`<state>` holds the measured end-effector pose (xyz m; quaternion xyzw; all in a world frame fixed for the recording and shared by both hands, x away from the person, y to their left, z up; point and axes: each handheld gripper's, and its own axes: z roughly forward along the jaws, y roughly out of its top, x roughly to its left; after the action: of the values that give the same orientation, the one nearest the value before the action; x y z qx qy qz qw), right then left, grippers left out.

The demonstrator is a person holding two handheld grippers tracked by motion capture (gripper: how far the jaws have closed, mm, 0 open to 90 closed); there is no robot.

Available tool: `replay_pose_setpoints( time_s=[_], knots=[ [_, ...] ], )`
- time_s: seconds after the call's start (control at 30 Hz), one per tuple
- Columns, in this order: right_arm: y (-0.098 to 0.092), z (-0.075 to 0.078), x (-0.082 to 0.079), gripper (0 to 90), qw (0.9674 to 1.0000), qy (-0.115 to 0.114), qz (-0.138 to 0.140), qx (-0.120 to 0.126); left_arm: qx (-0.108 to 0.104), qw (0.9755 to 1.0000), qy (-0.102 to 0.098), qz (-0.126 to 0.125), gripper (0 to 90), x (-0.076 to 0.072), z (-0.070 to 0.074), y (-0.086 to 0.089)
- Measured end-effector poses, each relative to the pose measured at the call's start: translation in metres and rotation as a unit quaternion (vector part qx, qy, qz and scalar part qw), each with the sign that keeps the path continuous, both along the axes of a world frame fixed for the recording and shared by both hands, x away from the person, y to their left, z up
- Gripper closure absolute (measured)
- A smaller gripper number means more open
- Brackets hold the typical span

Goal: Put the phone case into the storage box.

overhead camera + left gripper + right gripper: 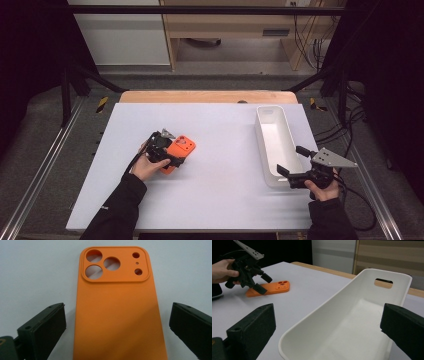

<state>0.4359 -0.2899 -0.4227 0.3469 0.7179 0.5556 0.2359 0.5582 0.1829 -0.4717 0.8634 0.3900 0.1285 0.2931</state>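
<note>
An orange phone case [179, 151] lies flat on the white table [210, 185], camera cut-outs up. My left gripper [168, 151] hovers over its near end, open, one jaw to each side of the case [117, 312] without touching it. In the right gripper view the same case [270, 288] lies far left under the left gripper [260, 282]. My right gripper [291, 162] is open at the near end of a white bin [275, 140], its jaws straddling the bin's [352, 322] near rim; the bin is empty.
The bin has a handle slot [383, 280] in its far wall. The table's wooden far edge [207, 96] runs behind it. Metal frame rails [45, 165] flank the table. Cables [360, 195] trail off at the right.
</note>
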Motion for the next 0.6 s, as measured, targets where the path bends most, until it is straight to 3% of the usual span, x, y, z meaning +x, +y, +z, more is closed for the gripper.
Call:
replay_pose_setpoints(
  time_s=[0.6],
  knots=[
    [0.0002,-0.0001,0.0002,0.4,1.0000,0.001,0.001,0.000,0.014,0.9999,0.002,-0.007,7.8,0.0009,-0.0023,-0.0012]
  ],
)
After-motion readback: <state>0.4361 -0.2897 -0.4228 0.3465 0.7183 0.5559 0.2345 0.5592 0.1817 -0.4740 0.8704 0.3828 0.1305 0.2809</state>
